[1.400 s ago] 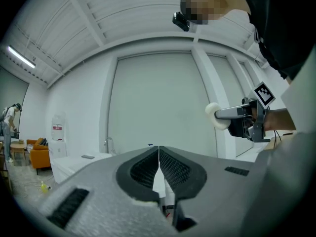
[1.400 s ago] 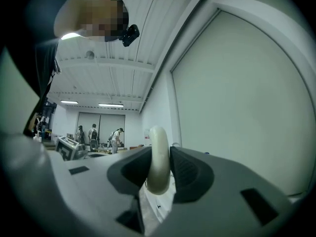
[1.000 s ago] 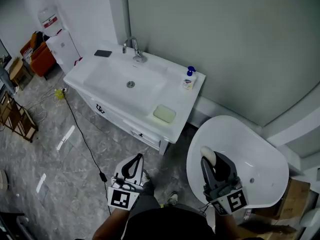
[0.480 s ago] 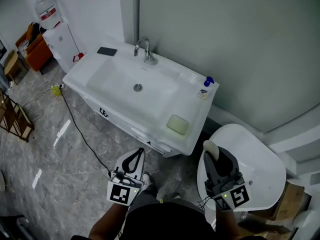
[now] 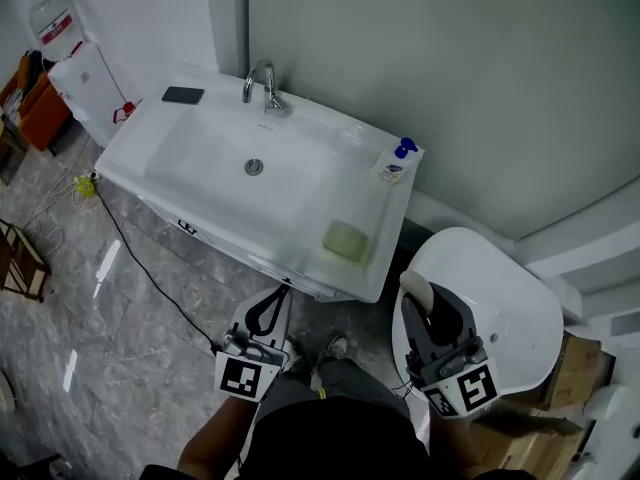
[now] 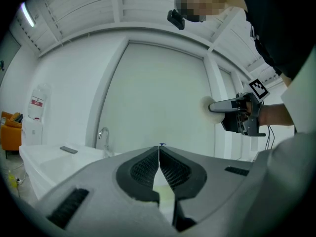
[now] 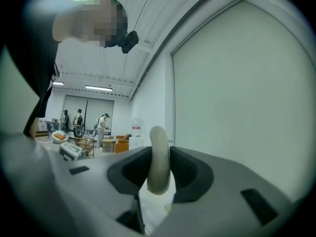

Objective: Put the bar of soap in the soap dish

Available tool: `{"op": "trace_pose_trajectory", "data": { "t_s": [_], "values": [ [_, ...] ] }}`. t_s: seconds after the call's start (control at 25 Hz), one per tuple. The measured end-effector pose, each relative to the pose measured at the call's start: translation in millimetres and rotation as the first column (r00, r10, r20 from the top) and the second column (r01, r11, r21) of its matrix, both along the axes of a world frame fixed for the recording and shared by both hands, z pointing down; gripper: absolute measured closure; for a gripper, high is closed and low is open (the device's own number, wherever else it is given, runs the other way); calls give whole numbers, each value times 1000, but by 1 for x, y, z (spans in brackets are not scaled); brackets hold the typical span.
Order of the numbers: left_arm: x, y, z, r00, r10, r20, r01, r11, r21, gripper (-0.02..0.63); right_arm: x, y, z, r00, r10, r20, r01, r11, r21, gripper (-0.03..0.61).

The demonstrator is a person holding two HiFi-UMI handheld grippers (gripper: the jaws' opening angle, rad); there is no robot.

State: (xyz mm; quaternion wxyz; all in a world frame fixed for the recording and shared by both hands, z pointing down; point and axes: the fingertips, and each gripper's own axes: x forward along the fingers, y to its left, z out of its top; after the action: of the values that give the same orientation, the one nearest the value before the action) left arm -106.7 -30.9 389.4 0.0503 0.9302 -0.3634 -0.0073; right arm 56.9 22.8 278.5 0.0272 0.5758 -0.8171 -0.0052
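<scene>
A pale green soap dish [image 5: 345,240] sits on the right front corner of the white sink vanity [image 5: 200,183]. My right gripper [image 5: 421,304] is shut on a cream bar of soap [image 5: 413,287], held on edge in front of the vanity's right corner, over a white basin. In the right gripper view the soap [image 7: 158,157] stands upright between the pads of the right gripper [image 7: 159,168]. My left gripper [image 5: 282,292] is shut with nothing in it, just short of the vanity's front edge. In the left gripper view its jaws [image 6: 159,154] meet, and the right gripper [image 6: 239,116] shows with the soap [image 6: 213,105].
On the vanity stand a chrome faucet [image 5: 262,86], a dark phone [image 5: 183,95] at the back left and a blue-capped bottle [image 5: 398,160] at the back right. A white oval basin [image 5: 505,303] lies on the floor to the right. A black cable [image 5: 140,258] crosses the floor.
Both grippers have come closer to the vanity's front edge, and the view has shifted. The soap stays in the right gripper, and the left stays shut.
</scene>
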Motion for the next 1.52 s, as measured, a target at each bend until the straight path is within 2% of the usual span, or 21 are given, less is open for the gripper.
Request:
{"op": "trace_pose_trajectory", "data": {
  "t_s": [0.16,0.32,0.52,0.88,1.2,1.52],
  "values": [
    [13,-10,-2,1000,30,-7,-30,1000,0,591,10,-5,6,1000,24,10,-24,999,-31,459],
    [22,-23,-5,999,37,20,-38,999,17,591,27,-18,1,999,49,4,-49,999,5,459],
    [40,-44,-15,997,29,76,-33,998,53,591,52,-46,5,999,44,26,-44,999,8,459],
    [69,-75,-36,992,-3,130,-12,994,111,591,73,-95,11,999,-42,26,42,999,16,459],
    [76,-79,-27,989,-27,144,17,997,71,591,74,-110,29,995,-94,46,95,995,-27,459],
    [77,-77,-23,985,-48,164,38,997,64,591,73,-114,42,992,-124,40,126,991,-50,459]
  ]
}}
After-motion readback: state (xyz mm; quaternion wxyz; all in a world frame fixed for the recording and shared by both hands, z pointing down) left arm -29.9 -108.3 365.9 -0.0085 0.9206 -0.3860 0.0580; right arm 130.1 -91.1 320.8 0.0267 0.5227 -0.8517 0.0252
